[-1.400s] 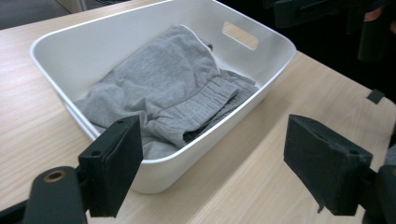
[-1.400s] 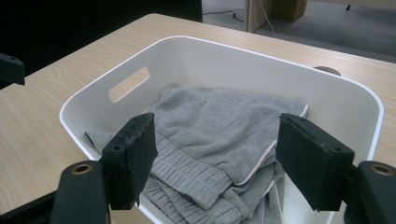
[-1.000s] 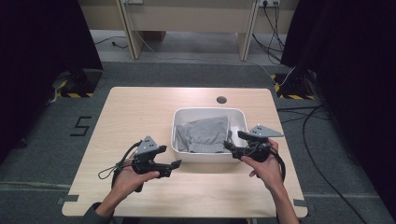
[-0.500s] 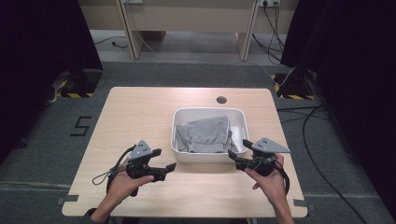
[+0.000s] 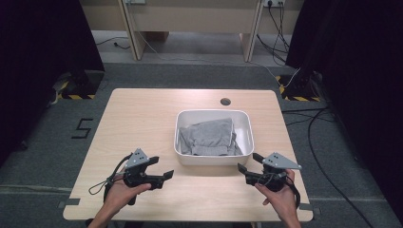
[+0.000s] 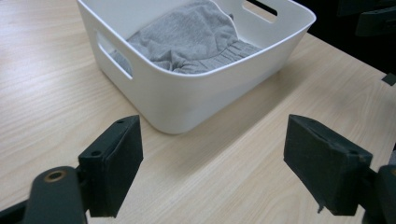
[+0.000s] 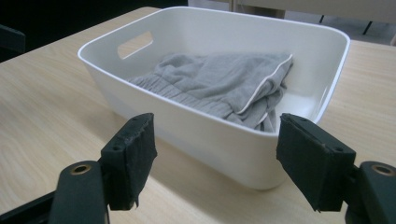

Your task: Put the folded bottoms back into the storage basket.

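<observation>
A white plastic tub (image 5: 215, 159) with handle slots stands right of the table's middle, with a crumpled grey garment (image 5: 209, 137) inside it. My left gripper (image 5: 165, 175) hovers low over the table near the tub's front left corner, jaws open and empty. My right gripper (image 5: 247, 167) hangs by the tub's front right corner, also open with nothing between its jaws. In the left gripper view the tub (image 6: 187, 95) and the grey garment (image 6: 191, 37) lie ahead past the wide-set jaws. The right gripper view shows the tub (image 7: 224, 135) close ahead with the garment (image 7: 219, 86) in it.
The pale wooden table (image 5: 142, 123) has a round cable hole (image 5: 225, 101) behind the tub. Its front edge runs just under my hands. Dark curtains stand at both sides, and cables lie on the floor to the right.
Both grippers have drawn back from the tub's sides toward the table's front edge and sunk a little. The tub and garment have stayed put.
</observation>
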`<move>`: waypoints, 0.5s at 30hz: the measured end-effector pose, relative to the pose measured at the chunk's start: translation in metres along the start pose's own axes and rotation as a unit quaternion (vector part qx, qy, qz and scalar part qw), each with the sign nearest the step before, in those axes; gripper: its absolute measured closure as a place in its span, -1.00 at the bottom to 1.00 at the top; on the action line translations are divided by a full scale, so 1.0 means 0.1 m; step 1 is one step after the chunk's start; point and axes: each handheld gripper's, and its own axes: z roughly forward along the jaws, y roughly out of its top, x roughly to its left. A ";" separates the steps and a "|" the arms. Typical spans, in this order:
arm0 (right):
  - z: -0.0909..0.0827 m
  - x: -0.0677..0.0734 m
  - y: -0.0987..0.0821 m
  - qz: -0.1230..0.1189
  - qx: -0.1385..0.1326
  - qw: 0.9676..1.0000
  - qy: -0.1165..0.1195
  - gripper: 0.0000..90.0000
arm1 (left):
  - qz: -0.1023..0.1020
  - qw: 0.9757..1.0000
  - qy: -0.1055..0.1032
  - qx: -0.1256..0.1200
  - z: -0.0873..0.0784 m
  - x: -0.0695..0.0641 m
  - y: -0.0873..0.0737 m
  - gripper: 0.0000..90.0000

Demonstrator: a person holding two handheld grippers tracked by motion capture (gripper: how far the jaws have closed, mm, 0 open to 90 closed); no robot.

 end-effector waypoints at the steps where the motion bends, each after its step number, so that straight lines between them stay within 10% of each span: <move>1: -0.01 0.00 -0.02 0.002 -0.001 1.000 0.001 -0.35 | 0.000 1.000 0.002 0.000 0.00 0.00 -0.02 -0.57; 15: -0.02 0.02 -0.32 0.020 0.006 1.000 0.005 -0.35 | -0.001 1.000 0.008 0.027 0.04 0.07 -0.43 -0.57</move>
